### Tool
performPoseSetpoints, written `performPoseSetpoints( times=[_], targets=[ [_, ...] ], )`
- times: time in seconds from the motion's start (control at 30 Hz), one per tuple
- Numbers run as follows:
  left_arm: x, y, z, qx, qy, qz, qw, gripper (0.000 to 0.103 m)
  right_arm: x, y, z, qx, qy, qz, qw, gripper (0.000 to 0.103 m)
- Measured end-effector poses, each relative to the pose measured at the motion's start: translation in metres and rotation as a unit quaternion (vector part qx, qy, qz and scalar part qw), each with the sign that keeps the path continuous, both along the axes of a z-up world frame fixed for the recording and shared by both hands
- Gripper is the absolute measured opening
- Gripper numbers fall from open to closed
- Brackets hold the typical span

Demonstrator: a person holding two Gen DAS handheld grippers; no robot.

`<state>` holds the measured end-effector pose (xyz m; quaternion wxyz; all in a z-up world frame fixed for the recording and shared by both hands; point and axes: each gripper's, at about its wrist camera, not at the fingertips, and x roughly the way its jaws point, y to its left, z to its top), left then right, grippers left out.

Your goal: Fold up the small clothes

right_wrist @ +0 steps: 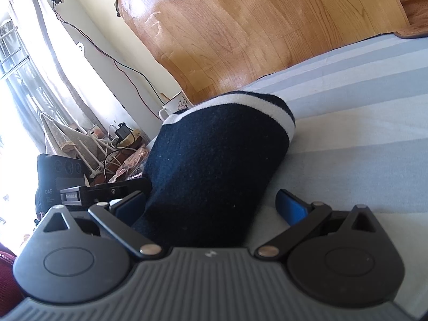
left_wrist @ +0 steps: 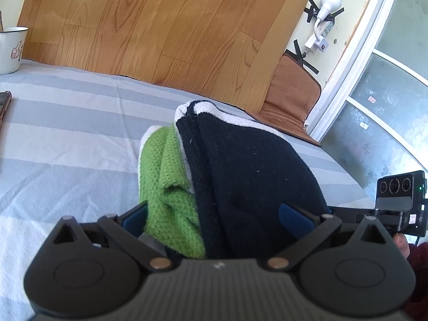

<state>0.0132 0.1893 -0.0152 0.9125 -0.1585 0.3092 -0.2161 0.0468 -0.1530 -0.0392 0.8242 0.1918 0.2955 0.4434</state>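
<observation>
A folded knit garment (left_wrist: 240,165) lies on the striped sheet (left_wrist: 67,139), navy on top with white and green layers at its left edge. My left gripper (left_wrist: 214,218) stands open, and the near end of the bundle fills the space between its blue pads (left_wrist: 133,219). In the right wrist view the same navy garment (right_wrist: 208,160), with a white stripe at its far end, reaches between the fingers of my open right gripper (right_wrist: 211,206). The left pad touches the cloth, while the right pad (right_wrist: 291,208) stands apart from it. The two grippers face the bundle from opposite sides.
A white enamel mug (left_wrist: 10,49) stands at the sheet's far left, with a phone (left_wrist: 4,104) near it. A wood-pattern board (left_wrist: 160,26) leans behind the bed. A power strip with a lamp (left_wrist: 323,13) hangs on the wall. Cluttered cables and boxes (right_wrist: 112,147) lie beside the window.
</observation>
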Motion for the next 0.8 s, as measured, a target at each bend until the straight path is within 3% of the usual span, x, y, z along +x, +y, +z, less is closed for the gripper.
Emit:
performPoseSetpoints(
  times=[0.47, 0.57, 0.6, 0.67, 0.7, 0.8],
  targets=[
    [0.006, 0.002, 0.000, -0.042, 0.013, 0.028, 0.9986, 0.102, 0.013, 0.020, 0.003, -0.011, 0.004, 0.002, 1.000, 0.103],
    [0.004, 0.004, -0.001, -0.048, 0.013, 0.038, 0.9981, 0.095, 0.017, 0.027, 0.005, -0.014, 0.007, 0.000, 1.000, 0.102],
    [0.003, 0.006, -0.001, -0.049, 0.012, 0.043, 0.9978, 0.089, 0.018, 0.028, 0.005, -0.014, 0.010, -0.003, 1.000, 0.099],
    [0.002, 0.009, -0.001, -0.054, 0.011, 0.055, 0.9970, 0.078, 0.020, 0.027, 0.007, -0.025, 0.014, -0.021, 0.999, 0.071],
    [0.002, 0.010, -0.001, -0.058, 0.010, 0.059, 0.9965, 0.072, 0.022, 0.026, 0.009, -0.023, 0.013, -0.023, 0.999, 0.066],
    [0.006, 0.007, 0.004, -0.069, 0.004, 0.061, 0.9958, 0.072, 0.013, 0.027, 0.021, -0.024, -0.033, -0.016, 0.999, 0.055]
  ],
)
